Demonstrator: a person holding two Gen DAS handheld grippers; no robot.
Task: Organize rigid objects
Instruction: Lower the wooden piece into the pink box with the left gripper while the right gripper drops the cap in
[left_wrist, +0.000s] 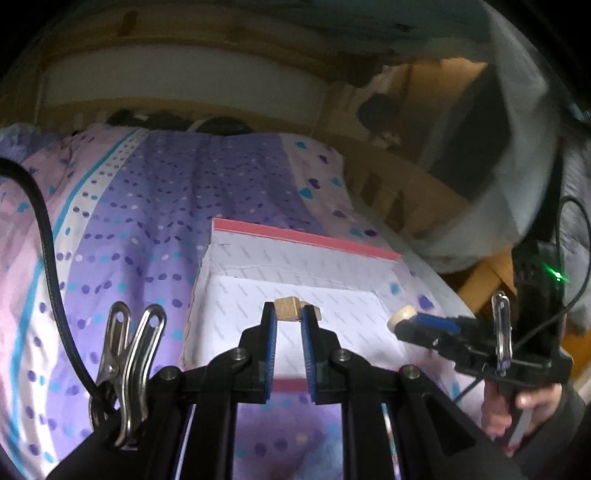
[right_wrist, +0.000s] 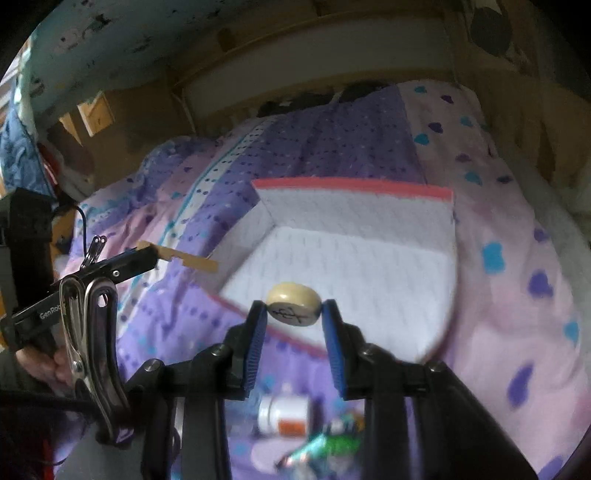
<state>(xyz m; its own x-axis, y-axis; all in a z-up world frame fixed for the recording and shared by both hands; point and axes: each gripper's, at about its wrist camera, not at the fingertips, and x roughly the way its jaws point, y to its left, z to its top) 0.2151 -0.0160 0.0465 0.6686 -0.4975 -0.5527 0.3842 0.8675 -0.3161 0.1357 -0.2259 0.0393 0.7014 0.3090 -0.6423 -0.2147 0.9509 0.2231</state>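
An open white box with a red rim (left_wrist: 306, 240) lies on the purple patterned bedspread; it also shows in the right wrist view (right_wrist: 354, 192). My left gripper (left_wrist: 288, 314) is shut on a notched wooden piece (left_wrist: 288, 309), held over the box's near side. The same piece sticks out of that gripper in the right wrist view (right_wrist: 184, 258). My right gripper (right_wrist: 293, 308) is shut on a round cream game piece with a black character (right_wrist: 293, 306), above the box's near edge. It shows at the right in the left wrist view (left_wrist: 402, 317).
A white pill bottle with an orange label (right_wrist: 284, 413) and a green shiny packet (right_wrist: 325, 446) lie on the bedspread below the right gripper. A wooden bed frame (left_wrist: 399, 184) borders the bed. A black cable (left_wrist: 44, 236) hangs at the left.
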